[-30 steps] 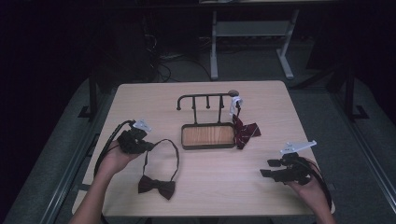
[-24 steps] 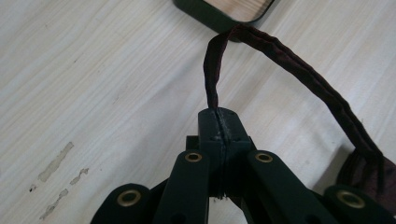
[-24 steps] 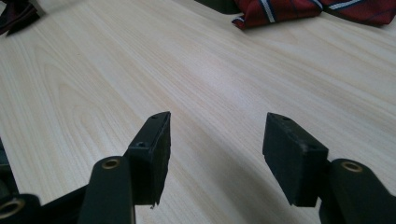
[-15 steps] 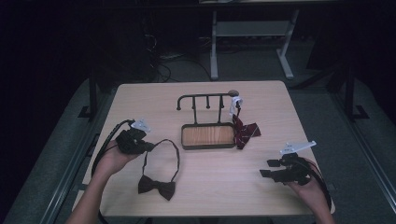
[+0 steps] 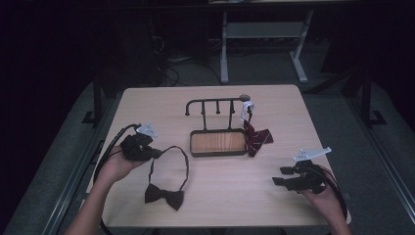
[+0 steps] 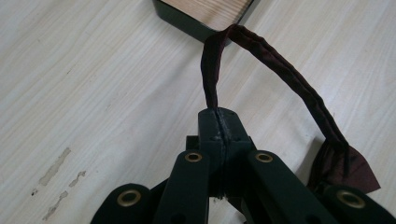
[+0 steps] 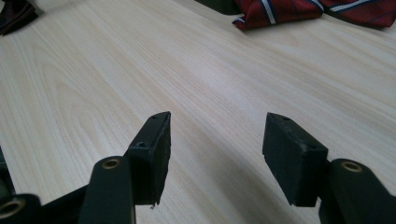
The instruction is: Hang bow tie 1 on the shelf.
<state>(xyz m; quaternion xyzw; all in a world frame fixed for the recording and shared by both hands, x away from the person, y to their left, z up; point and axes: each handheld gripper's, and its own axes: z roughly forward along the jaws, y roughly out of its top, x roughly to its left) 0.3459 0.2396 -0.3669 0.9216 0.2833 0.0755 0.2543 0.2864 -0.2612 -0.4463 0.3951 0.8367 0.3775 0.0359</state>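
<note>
Left tool (image 5: 152, 152) clamped on the strap (image 6: 212, 79) of the black bow tie (image 5: 164, 197), lower left of frame; barely any shift from a second ago, strap loop not yet lifted toward the rack (image 5: 215, 104). Right tool (image 5: 277, 176) idle, jaws wide, empty. Striped tie (image 5: 254, 138) already hangs at rack's right end; tray (image 5: 218, 142) sits between bow tie and hooks on the desk (image 5: 274, 112)
</note>
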